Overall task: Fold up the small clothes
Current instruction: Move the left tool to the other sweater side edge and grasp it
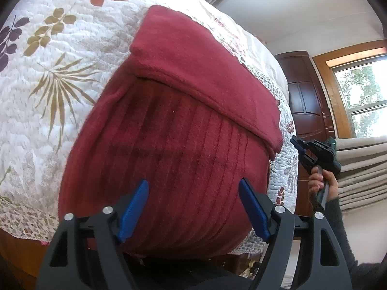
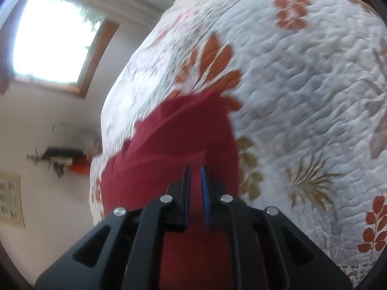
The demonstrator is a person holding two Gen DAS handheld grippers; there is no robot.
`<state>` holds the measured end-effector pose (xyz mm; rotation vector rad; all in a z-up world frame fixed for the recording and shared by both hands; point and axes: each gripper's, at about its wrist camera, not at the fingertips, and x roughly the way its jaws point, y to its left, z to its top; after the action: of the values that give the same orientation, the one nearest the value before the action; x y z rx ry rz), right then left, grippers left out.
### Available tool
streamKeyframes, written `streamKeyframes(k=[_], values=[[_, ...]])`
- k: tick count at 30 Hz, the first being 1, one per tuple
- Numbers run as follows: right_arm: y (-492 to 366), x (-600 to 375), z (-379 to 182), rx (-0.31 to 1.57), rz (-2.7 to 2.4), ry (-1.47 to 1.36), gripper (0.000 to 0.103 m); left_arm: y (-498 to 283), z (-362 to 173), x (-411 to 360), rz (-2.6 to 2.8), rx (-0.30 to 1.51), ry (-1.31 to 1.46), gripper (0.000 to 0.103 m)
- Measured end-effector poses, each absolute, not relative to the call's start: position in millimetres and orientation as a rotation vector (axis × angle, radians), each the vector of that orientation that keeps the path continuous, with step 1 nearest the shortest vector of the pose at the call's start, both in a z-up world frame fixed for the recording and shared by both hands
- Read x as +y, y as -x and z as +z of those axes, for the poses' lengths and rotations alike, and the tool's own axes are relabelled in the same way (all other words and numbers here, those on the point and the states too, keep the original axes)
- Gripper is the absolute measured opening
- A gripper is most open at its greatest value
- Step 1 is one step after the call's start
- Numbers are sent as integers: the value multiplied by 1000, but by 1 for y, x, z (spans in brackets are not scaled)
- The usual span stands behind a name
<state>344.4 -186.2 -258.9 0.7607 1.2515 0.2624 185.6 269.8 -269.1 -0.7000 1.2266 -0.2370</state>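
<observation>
The dark red fleece garment (image 1: pixel 169 145), partly folded, lies along the near edge of the floral quilted bed (image 1: pixel 60 55), directly ahead of the left claw (image 1: pixel 193 207), whose jaws gape empty. The right claw (image 2: pixel 195 188), nearly closed and holding nothing, hangs off the garment's right end, farther away.

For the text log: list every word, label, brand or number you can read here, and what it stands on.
No text can be read.
Paper sheet on the wall, right wrist view: dark rows of marks, too blurred to read.
Red garment, floral quilt, left gripper and right gripper: no lettering shows.
</observation>
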Motion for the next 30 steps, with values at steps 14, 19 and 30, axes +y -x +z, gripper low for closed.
streamKeyframes(k=[14, 19, 30], values=[[-295, -185, -277, 1284, 256, -695, 52, -171, -265, 301, -167, 1193, 717, 99], [-237, -184, -287, 1347, 363, -611, 68, -115, -277, 351, -28, 1235, 750, 99], [-98, -210, -322, 1424, 331, -667, 68, -61, -360, 372, -189, 1394, 700, 98]])
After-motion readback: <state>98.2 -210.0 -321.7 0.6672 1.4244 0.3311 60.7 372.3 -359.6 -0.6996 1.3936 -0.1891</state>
